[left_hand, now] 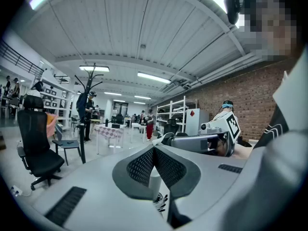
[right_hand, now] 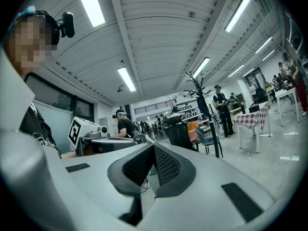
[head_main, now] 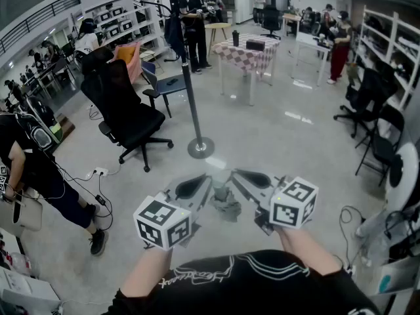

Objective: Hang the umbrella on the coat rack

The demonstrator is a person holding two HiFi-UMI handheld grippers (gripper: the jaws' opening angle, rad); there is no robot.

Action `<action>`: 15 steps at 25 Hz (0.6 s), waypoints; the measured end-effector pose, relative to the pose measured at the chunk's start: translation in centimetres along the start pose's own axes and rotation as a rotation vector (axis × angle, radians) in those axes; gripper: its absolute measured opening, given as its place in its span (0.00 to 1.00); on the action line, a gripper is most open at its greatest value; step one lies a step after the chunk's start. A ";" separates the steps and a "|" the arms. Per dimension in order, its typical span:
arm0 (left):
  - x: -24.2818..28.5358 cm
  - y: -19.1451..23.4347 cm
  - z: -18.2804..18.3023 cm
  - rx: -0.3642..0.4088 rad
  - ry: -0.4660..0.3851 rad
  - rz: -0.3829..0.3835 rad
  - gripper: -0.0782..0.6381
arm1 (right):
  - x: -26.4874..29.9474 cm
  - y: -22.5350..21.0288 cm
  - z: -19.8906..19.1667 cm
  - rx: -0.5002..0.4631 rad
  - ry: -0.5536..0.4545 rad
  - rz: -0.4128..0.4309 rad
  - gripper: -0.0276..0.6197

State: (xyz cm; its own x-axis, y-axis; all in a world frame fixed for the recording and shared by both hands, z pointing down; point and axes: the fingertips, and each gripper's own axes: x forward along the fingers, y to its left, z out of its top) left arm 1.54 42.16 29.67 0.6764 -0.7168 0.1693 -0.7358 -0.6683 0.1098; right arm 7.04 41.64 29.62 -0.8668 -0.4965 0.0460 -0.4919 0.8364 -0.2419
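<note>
In the head view a small, crumpled grey umbrella (head_main: 226,203) hangs between my two grippers, above the floor. My left gripper (head_main: 205,179) is shut. In the left gripper view a pale stem and printed fabric of the umbrella (left_hand: 155,183) show in the gap just behind the closed tips of that gripper (left_hand: 154,150). My right gripper (head_main: 237,174) is shut beside the umbrella, and I see nothing held between its jaws (right_hand: 153,146). The black coat rack (head_main: 190,77) stands a few steps ahead on a round base. It also shows in both gripper views (left_hand: 83,129) (right_hand: 208,124).
A dark garment (head_main: 174,31) hangs on the rack. A black office chair (head_main: 125,104) and a blue chair (head_main: 164,84) stand left of it, and a checkered table (head_main: 246,51) stands behind. A person (head_main: 33,169) and floor cables (head_main: 98,172) are at left. More chairs (head_main: 374,110) are at right.
</note>
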 end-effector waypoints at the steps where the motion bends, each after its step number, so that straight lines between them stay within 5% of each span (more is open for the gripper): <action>1: 0.2 -0.1 0.0 -0.001 0.003 0.000 0.10 | -0.1 -0.2 0.0 0.001 0.001 -0.001 0.06; 15: 1.9 -1.8 0.3 0.008 0.018 -0.034 0.10 | -1.5 -1.6 -0.2 0.025 -0.011 -0.019 0.06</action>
State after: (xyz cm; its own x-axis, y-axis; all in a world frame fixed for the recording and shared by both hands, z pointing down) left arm 4.16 41.94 29.52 0.7003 -0.6900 0.1833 -0.7119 -0.6940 0.1075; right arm 9.11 41.11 30.15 -0.8565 -0.5146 0.0405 -0.5057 0.8208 -0.2656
